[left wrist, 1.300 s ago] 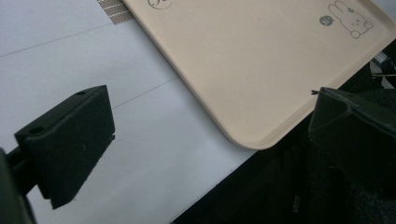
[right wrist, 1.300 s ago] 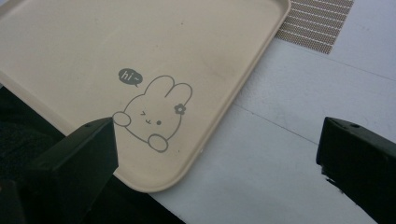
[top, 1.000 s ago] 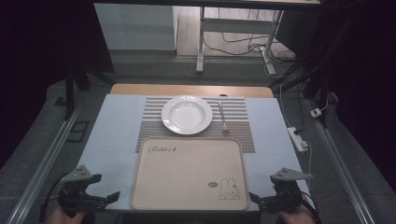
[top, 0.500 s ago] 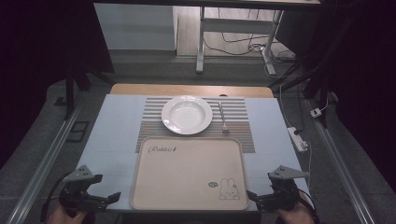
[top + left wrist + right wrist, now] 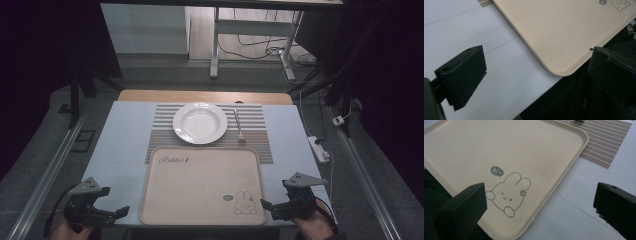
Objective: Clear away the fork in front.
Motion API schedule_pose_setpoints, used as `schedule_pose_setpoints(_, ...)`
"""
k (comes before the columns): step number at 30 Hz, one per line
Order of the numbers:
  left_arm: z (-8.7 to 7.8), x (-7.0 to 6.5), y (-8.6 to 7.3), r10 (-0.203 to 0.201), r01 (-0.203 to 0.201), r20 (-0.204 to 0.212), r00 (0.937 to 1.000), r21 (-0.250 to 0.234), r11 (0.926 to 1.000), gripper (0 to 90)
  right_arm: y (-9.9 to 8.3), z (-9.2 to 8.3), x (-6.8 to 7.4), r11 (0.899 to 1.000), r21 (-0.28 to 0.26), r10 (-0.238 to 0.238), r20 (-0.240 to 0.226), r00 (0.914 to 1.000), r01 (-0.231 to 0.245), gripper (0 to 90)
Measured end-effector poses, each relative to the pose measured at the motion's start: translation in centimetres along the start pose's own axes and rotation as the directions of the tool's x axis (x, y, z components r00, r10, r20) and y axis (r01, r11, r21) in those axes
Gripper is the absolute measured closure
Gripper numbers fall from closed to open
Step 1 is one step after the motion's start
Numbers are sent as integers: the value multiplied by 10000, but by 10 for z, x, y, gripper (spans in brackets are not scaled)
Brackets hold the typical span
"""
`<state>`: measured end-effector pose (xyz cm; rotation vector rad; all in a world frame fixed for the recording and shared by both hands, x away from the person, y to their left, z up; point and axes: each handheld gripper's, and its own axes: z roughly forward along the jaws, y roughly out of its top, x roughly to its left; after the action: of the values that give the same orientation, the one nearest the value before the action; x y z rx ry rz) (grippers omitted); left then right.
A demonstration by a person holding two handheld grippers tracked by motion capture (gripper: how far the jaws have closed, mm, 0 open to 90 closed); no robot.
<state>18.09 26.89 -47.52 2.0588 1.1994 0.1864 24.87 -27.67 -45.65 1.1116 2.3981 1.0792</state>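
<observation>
My left gripper (image 5: 112,212) hangs at the near left corner of the table (image 5: 125,130), jaws spread wide and holding nothing; in the left gripper view one jaw is over the white tabletop and the other past the table's near edge. My right gripper (image 5: 270,206) sits at the near right corner, jaws likewise spread and empty, pointing toward the tray.

Between them lies the beige tray (image 5: 200,185), flat, rounded at the corners, with a low raised rim. It carries script lettering at its far left and a grey rabbit drawing (image 5: 507,193) with a "hi~" bubble at its near right corner. Nothing rests on it.

Beyond the tray, a striped placemat (image 5: 260,145) runs under its far edge. On it stands a white deep plate (image 5: 200,123), with a fork (image 5: 238,126) just to its right, apart from it.

Since half a second ago both grippers have shifted only slightly; tray, plate and fork are unmoved.
</observation>
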Motion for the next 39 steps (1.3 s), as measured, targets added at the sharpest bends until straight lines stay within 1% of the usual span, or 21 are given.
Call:
schedule_pose_setpoints(3,0,0,0,19,-19,1,10000,19,10000,24,3,4,-1,10000,-66,15,-128,9999,-16,0)
schedule_pose_setpoints(8,0,0,0,34,-34,-17,10000,39,10000,25,7,13,-1,9999,45,-94,-237,9997,95,0)
schedule_pose_setpoints(11,0,0,0,24,-24,-17,10000,38,10000,24,9,16,-2,9999,88,-130,-223,9997,132,0)
schedule_pose_setpoints(14,0,0,0,27,-27,-30,10000,46,10000,24,10,18,-2,10000,-1,-74,-263,9996,74,0)
schedule_pose_setpoints(15,0,0,0,28,-28,-38,10000,52,10000,24,12,21,-3,9999,41,-132,-208,9997,133,0)
schedule_pose_setpoints(19,0,0,0,20,-20,-36,10000,53,10000,24,17,28,-6,9996,143,-241,-239,9994,244,0)
schedule_pose_setpoints(23,1,0,0,5,-5,-35,10000,43,10000,24,22,34,-8,9997,185,-176,-266,9995,181,0)
schedule_pose_setpoints(24,1,0,0,-3,3,-35,10000,39,10000,24,25,38,-9,9996,218,-195,-175,9997,199,0)
schedule_pose_setpoints(25,1,0,0,-9,9,-40,10000,37,10000,24,27,41,-10,9996,225,-189,-229,9996,194,0)
schedule_pose_setpoints(28,1,0,0,-4,4,-39,10000,46,10000,24,32,47,-12,9992,299,-249,-157,9996,253,0)
schedule_pose_setpoints(32,1,0,0,-8,8,-29,10000,48,10000,24,40,55,-17,9995,297,-125,-105,9999,128,0)
schedule_pose_setpoints(34,1,0,0,0,0,-37,10000,67,10000,24,44,60,-20,9997,221,-44,14,10000,43,0)
schedule_pose_setpoints(37,1,0,1,-12,12,-30,10000,64,10000,24,50,68,-26,9996,277,-108,154,9998,104,0)
schedule_pose_setpoints(39,1,0,0,-11,11,-17,10000,70,10000,24,53,73,-29,9991,353,-236,235,9994,228,0)
